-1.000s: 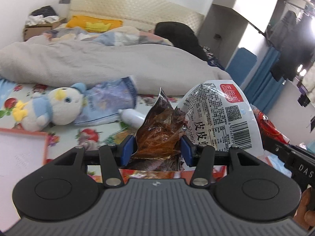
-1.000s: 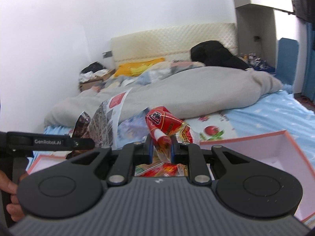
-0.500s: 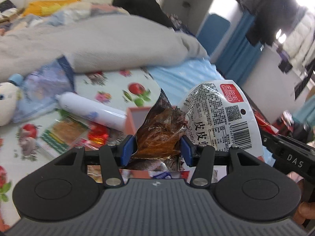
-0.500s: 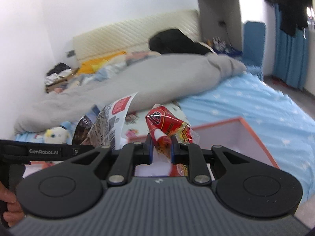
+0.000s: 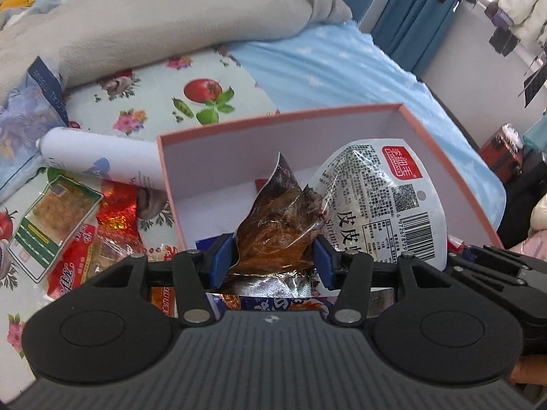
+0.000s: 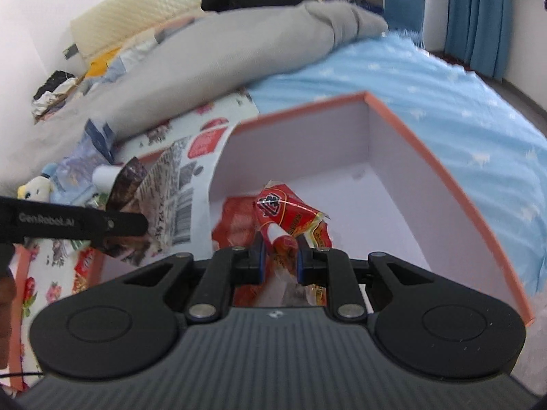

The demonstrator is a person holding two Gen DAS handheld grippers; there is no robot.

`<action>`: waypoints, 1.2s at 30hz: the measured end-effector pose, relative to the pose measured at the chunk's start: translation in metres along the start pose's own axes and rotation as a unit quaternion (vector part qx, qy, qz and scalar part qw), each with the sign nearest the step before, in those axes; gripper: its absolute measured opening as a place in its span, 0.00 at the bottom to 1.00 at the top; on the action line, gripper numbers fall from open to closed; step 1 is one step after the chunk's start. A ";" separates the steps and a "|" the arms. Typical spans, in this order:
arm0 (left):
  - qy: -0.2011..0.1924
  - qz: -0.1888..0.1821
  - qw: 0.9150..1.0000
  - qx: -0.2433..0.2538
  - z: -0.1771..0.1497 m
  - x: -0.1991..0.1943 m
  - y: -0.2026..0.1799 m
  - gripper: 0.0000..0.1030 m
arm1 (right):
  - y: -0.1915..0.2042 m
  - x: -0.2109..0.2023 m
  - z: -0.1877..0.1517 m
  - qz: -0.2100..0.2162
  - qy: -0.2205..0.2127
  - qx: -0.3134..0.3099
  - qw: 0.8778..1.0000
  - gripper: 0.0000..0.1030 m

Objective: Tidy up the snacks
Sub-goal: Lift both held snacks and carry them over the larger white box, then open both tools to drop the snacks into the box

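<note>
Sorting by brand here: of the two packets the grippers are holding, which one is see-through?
The brown packet in the left gripper; its dark strips show through, unlike the opaque red packet in the right gripper.

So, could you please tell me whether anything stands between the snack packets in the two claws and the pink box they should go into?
Nothing visible does. The pink box is open-topped, and the left claw with its brown packet and the right claw with its red packet hang above its opening.

The left gripper (image 5: 272, 261) is clamped on a brown snack packet (image 5: 278, 227), above the near end of the pink box (image 5: 444, 167). A white shrimp-snack bag (image 5: 383, 198) sits right of the packet. A white tube (image 5: 99, 162) lies against the box's left wall.
</note>
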State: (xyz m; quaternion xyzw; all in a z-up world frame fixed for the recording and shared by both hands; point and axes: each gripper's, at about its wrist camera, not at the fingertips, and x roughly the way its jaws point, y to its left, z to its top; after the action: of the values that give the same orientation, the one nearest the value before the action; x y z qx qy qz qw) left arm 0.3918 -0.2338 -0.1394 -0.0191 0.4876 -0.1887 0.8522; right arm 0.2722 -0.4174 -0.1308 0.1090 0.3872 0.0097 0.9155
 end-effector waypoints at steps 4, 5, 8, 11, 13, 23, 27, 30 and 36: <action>0.005 0.002 1.000 0.007 0.001 0.006 -0.002 0.56 | -0.008 0.004 -0.003 0.005 0.007 0.019 1.000 0.23; 0.004 0.008 1.000 0.009 0.001 0.007 -0.002 0.56 | -0.010 0.004 -0.001 0.008 0.008 0.027 1.000 0.24; 0.001 0.007 1.000 0.010 0.004 0.004 -0.002 0.67 | -0.011 0.002 0.001 0.003 0.008 0.030 0.999 0.34; -0.007 0.015 1.000 0.010 0.005 -0.005 -0.004 0.78 | -0.010 -0.004 0.002 -0.003 -0.001 0.022 1.000 0.57; -0.013 0.010 1.000 0.010 0.005 -0.013 -0.004 0.78 | -0.009 -0.011 0.004 0.006 -0.010 0.020 1.000 0.55; -0.075 0.001 0.997 0.018 0.001 -0.086 -0.006 0.78 | 0.011 -0.069 0.010 0.007 -0.066 0.018 0.998 0.55; -0.108 -0.006 0.994 0.017 -0.003 -0.120 -0.004 0.78 | 0.024 -0.096 0.011 0.007 -0.093 0.012 0.996 0.55; -0.130 -0.010 0.991 0.021 -0.011 -0.146 -0.001 0.78 | 0.038 -0.117 0.010 0.012 -0.114 0.004 0.993 0.55; -0.168 -0.006 0.986 0.018 -0.037 -0.201 0.011 0.78 | 0.064 -0.148 0.002 0.025 -0.147 -0.008 0.989 0.56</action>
State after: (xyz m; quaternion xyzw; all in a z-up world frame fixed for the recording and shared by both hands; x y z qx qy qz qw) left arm 0.2732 -0.1500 0.0041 -0.0385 0.3337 -0.1964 0.9212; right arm 0.1744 -0.3707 -0.0111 0.1111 0.2459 0.0196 0.9627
